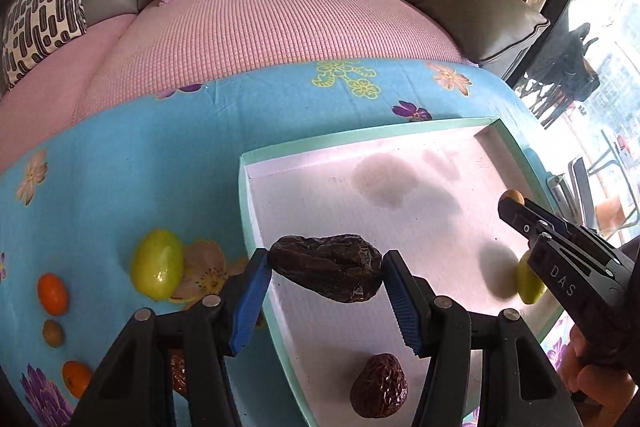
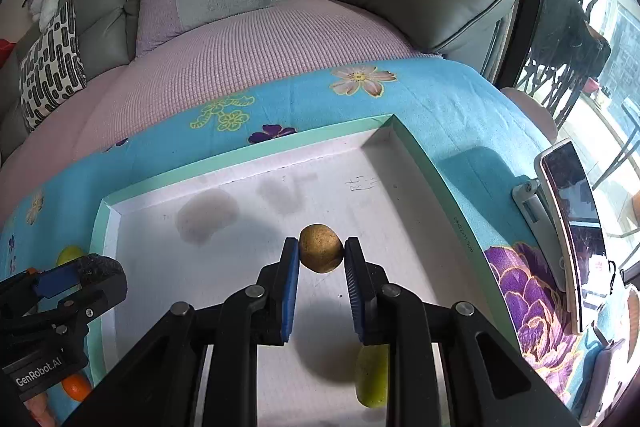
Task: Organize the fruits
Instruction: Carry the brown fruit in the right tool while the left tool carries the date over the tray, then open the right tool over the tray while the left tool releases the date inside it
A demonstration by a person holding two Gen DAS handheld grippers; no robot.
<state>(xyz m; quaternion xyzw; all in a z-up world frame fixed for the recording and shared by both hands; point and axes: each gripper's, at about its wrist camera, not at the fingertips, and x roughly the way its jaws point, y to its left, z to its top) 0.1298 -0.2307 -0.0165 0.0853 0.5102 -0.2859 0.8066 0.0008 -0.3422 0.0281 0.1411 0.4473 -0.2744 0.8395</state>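
- Our left gripper (image 1: 326, 269) has its 2 blue ribbed pads closed on a dark wrinkled date (image 1: 326, 267); the gap between the fingers is as wide as the date is long.
- The long axis of this date lies across the view, from 1 pad to the other, with the right end a little lower. We hold it in the air above the near left part of the tray (image 1: 250, 219).
- Our right gripper (image 2: 321, 261) has its pads pressed on a small round brown fruit (image 2: 321, 247), with only a narrow gap between the fingers. This fruit has a dull, sandy skin and is nearly a ball, so we cannot give it a clear long axis. It hangs above the middle of the tray.
- The tray is a shallow box with a white, faintly ribbed floor and a mint-green rim; grey stains show on the far part of the floor.
- On the tray floor we see a second date (image 1: 379, 391), brown-red and creased, with its narrow end pointing away from us, and a smooth green oval fruit (image 2: 373, 375) under the right gripper.
- On the blue flowered cloth (image 1: 120, 147), left of the tray, lie 1 glossy green oval fruit (image 1: 157, 269), upright in the view, 2 small orange fruits (image 1: 53, 293) and 1 small brown fruit (image 1: 53, 332).
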